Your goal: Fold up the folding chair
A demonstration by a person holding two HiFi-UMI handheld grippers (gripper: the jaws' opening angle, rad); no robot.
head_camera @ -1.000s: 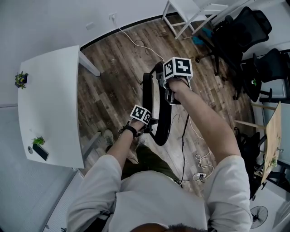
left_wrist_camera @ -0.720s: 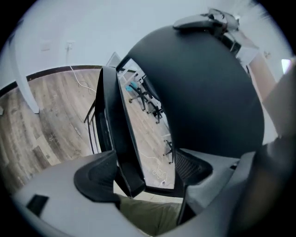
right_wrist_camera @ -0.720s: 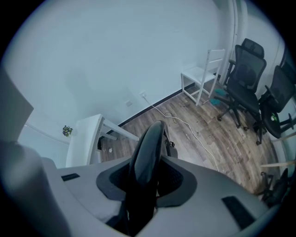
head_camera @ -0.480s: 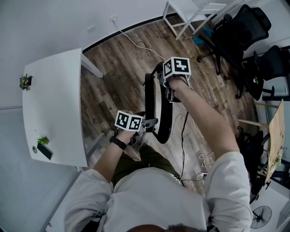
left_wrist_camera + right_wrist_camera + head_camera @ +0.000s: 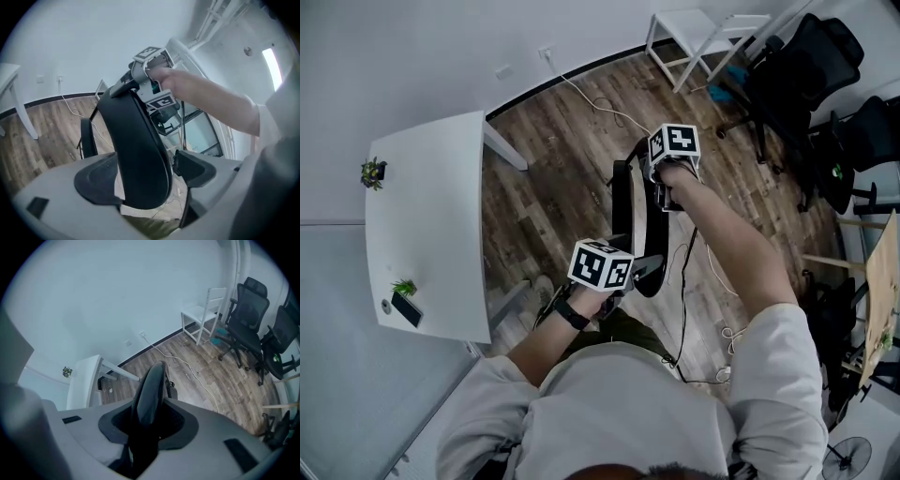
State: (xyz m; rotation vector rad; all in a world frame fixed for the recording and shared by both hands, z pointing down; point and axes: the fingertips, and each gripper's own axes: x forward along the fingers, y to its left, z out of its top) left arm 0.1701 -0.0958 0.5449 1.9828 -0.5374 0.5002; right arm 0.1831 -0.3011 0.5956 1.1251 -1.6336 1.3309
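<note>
Two pads (image 5: 96,182) of the left gripper (image 5: 145,176) stand wide apart, with the rounded lower end of a black panel of the folding chair (image 5: 138,136) between them. The panel lies close against the pad on the left of that view. A gap showing floor separates it from the other pad, so these jaws are not pressing on it. Whether this panel is the seat or the back I cannot tell. It runs up to the right gripper (image 5: 149,420), whose marker cube sits at its top in the left gripper view. Seen along its own jaws, the right gripper has its pads (image 5: 180,420) drawn in narrow on both faces of a thin black edge of the chair, clamped on it and pointing steeply down.

In the head view the chair stands on the wooden floor (image 5: 548,159) in front of the person. Its black panels are nearly together and seen edge-on, one thin and one wider and curved. The right gripper is at the far end and the left at the near end.

A white cable (image 5: 591,98) trails over the floor beyond the chair. A white table (image 5: 427,225) stands well apart to the left, bearing two small potted plants (image 5: 373,172) and a dark flat device (image 5: 406,309). Black office chairs (image 5: 811,75) and a white chair (image 5: 698,33) stand at the far right.
</note>
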